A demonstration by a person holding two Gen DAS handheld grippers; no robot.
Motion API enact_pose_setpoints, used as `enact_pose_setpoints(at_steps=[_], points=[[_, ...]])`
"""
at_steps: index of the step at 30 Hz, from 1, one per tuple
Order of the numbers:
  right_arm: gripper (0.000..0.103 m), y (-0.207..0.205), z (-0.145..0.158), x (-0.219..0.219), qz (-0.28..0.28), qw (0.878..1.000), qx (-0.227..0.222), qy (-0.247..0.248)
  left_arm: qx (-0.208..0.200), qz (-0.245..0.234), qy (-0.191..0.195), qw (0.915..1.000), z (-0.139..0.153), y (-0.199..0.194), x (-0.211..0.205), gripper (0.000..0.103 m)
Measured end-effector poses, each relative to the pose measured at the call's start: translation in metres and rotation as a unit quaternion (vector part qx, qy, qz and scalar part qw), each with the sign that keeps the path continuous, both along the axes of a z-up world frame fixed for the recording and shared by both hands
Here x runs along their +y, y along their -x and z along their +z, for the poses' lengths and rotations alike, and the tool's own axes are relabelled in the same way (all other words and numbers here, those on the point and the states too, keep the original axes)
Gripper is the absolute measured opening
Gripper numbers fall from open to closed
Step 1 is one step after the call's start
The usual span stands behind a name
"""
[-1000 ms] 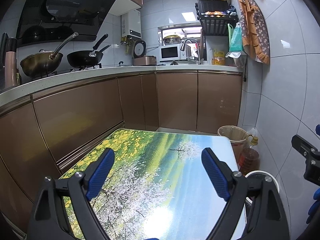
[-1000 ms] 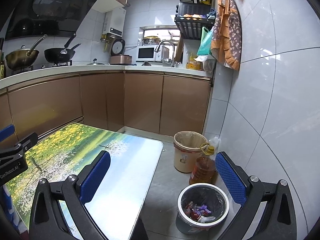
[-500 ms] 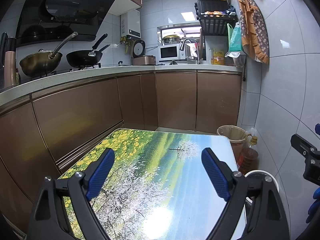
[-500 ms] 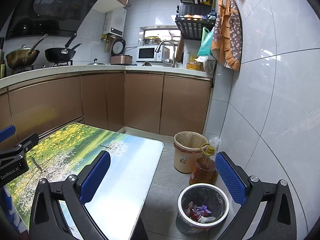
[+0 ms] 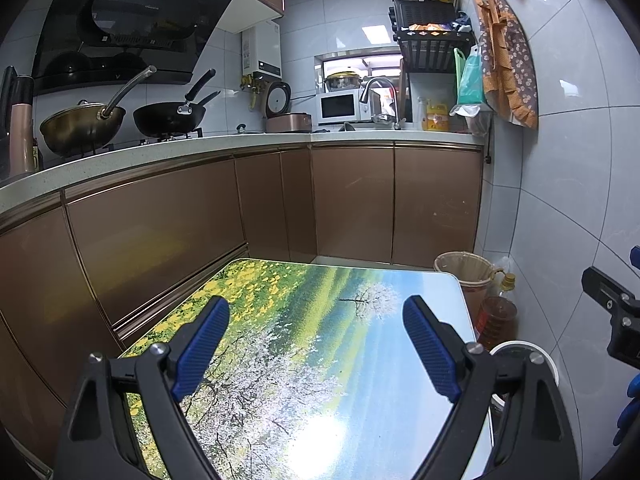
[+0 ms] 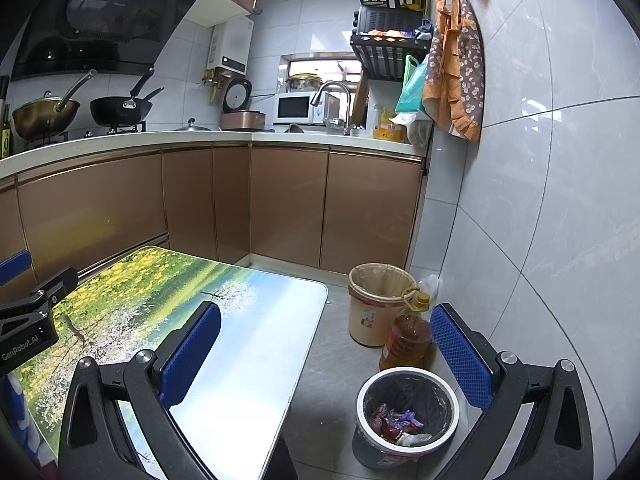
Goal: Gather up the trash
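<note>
A small white-rimmed trash bin with a black liner stands on the floor and holds several crumpled wrappers. Its rim also shows in the left wrist view. My right gripper is open and empty, held above the floor between the table edge and the bin. My left gripper is open and empty above the table, whose top has a printed landscape. No trash shows on the table.
A beige lined bucket and an oil bottle stand beyond the bin by the tiled wall. Brown cabinets run along the left and back. Woks sit on the stove.
</note>
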State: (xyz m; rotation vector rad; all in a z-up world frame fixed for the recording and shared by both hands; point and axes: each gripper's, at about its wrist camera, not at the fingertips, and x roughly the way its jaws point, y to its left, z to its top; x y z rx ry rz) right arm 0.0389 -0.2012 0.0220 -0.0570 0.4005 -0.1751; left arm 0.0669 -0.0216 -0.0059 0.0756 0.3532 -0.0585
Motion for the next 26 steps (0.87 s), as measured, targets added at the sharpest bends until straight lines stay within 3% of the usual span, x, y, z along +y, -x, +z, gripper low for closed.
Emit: enact_pose_setpoints(at_steps=[26], points=[[0.103,0.0043,-0.0002,0.0014,0.002,1.000,0.000,0.001,0.001,0.000,0.007,1.0000,0.0025,0.0057,0.0071,0.088]])
